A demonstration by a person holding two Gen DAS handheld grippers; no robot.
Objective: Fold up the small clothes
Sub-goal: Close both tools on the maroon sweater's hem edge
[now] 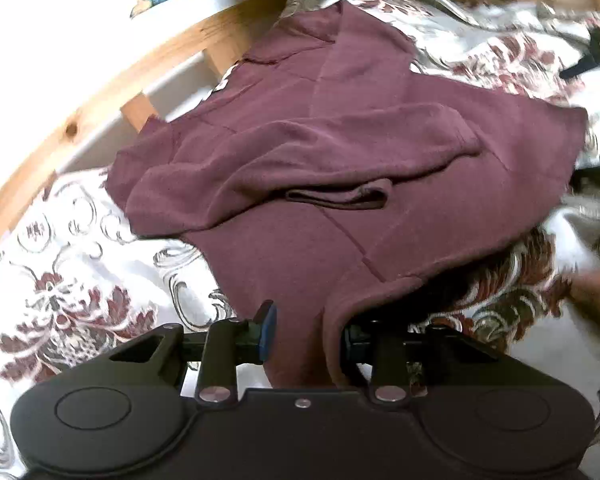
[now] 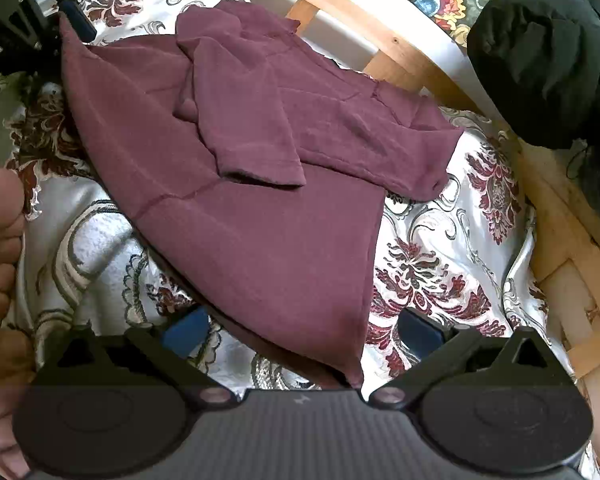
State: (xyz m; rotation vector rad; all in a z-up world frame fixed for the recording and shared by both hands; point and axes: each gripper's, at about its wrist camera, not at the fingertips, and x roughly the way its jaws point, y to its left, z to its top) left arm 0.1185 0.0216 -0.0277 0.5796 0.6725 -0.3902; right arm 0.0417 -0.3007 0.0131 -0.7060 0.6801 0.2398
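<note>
Left wrist view: left gripper [image 1: 306,340] is pinching the shirt [image 1: 340,152] hem, lifting it off the bed [image 1: 80,248] for folding; right gripper [image 2: 300,332], fingers spread, is straddling the opposite corner.

Your top [image 1: 340,140] is dark purple-red w/ a bit of white trim. Bedcover [image 2: 440,260] under it: white w/ dark red flowers & grey swirls. Gripper pads [image 2: 188,330] are blue, arms black.

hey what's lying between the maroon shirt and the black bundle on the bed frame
In the right wrist view, only the floral bedspread lies between the maroon shirt and the black bundle; nothing else sits on that stretch.
</note>
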